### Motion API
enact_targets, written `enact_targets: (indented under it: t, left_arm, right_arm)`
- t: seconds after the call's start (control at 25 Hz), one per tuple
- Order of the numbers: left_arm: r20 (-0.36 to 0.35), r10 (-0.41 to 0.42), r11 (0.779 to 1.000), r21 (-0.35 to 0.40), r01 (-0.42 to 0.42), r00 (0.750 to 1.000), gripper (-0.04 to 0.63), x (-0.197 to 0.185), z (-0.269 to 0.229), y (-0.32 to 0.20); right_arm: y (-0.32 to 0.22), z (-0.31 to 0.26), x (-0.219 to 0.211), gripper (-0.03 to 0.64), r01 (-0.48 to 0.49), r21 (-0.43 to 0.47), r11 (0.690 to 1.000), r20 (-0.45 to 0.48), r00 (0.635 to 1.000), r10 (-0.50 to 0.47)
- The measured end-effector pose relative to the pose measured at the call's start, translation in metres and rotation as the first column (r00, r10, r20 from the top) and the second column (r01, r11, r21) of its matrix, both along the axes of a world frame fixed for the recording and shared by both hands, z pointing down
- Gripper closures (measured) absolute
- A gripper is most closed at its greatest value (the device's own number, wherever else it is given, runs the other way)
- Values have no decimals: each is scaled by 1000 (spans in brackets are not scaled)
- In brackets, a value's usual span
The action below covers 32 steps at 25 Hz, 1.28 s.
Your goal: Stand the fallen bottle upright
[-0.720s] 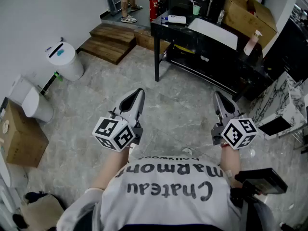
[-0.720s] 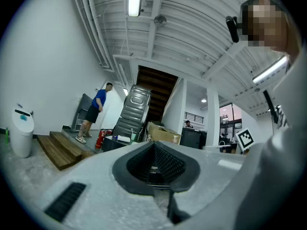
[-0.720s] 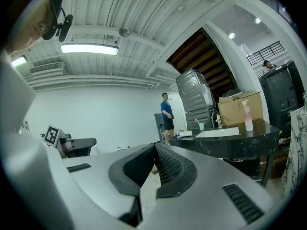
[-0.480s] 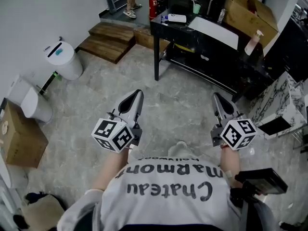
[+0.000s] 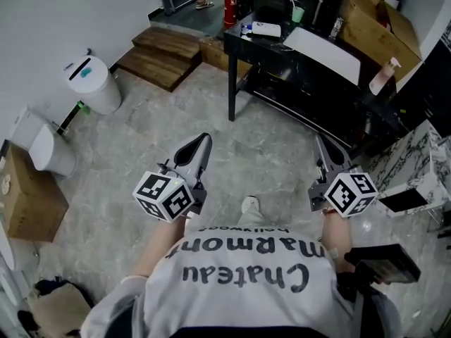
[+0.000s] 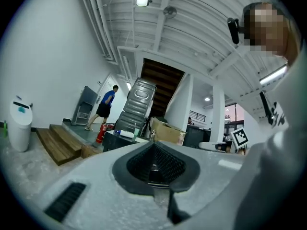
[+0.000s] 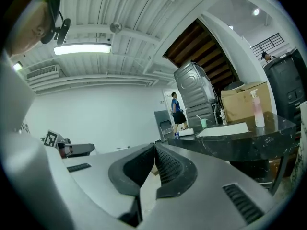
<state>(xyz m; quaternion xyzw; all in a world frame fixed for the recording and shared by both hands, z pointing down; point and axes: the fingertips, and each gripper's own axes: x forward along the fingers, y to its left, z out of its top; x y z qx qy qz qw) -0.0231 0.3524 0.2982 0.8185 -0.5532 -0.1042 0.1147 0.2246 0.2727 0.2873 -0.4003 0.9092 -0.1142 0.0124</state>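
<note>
A black table (image 5: 271, 46) stands ahead across the floor. At its left end a small thing with a blue end (image 5: 244, 28) lies beside a white case (image 5: 266, 28); I cannot tell whether it is the fallen bottle. A slim upright bottle (image 5: 336, 27) and a pink spray bottle (image 5: 385, 76) stand further right. My left gripper (image 5: 203, 138) and right gripper (image 5: 320, 141) are held level in front of the person's body, well short of the table. Both are shut with nothing between the jaws, as the left gripper (image 6: 153, 143) and right gripper (image 7: 154, 145) views show.
A white sheet (image 5: 320, 46) and a green cup (image 5: 297, 13) sit on the table. Wooden steps (image 5: 165, 48), a white bin (image 5: 91, 86) and a cardboard box (image 5: 25, 203) are at the left. A marbled box (image 5: 416, 153) stands right. A person walks at the far back.
The head view has crept forward toward the table and a shoe now shows below the grippers. The far person has walked on. Both grippers keep their pose, still shut.
</note>
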Motion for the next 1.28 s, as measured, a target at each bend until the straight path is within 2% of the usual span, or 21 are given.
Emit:
enact_targets:
  t: [0.16, 0.36, 0.52, 0.64, 0.88, 1.28]
  left_arm:
    - [21, -38, 999, 29, 37, 999, 580, -11, -14, -44]
    - [4, -97, 992, 77, 97, 995, 580, -19, -29, -90]
    - [-31, -138, 987, 83, 140, 990, 581, -28, -33, -126]
    - [-21, -144, 986, 81, 145, 989, 581, -29, -30, -151]
    - [-24, -160, 985, 63, 161, 987, 580, -24, -19, -188]
    - [-23, -144, 990, 9, 144, 989, 581, -19, 0, -236]
  right_arm:
    - [-55, -10, -11, 604, 42, 17, 999, 2, 999, -43]
    - [-120, -14, -21, 604, 105, 17, 994, 4, 994, -105]
    - [-169, -17, -21, 604, 126, 22, 992, 18, 992, -126]
    - [-198, -18, -21, 604, 140, 24, 990, 28, 990, -141]
    - [-236, -11, -25, 604, 183, 7, 983, 18, 983, -183]
    - [-272, 27, -35, 604, 208, -92, 974, 32, 978, -205]
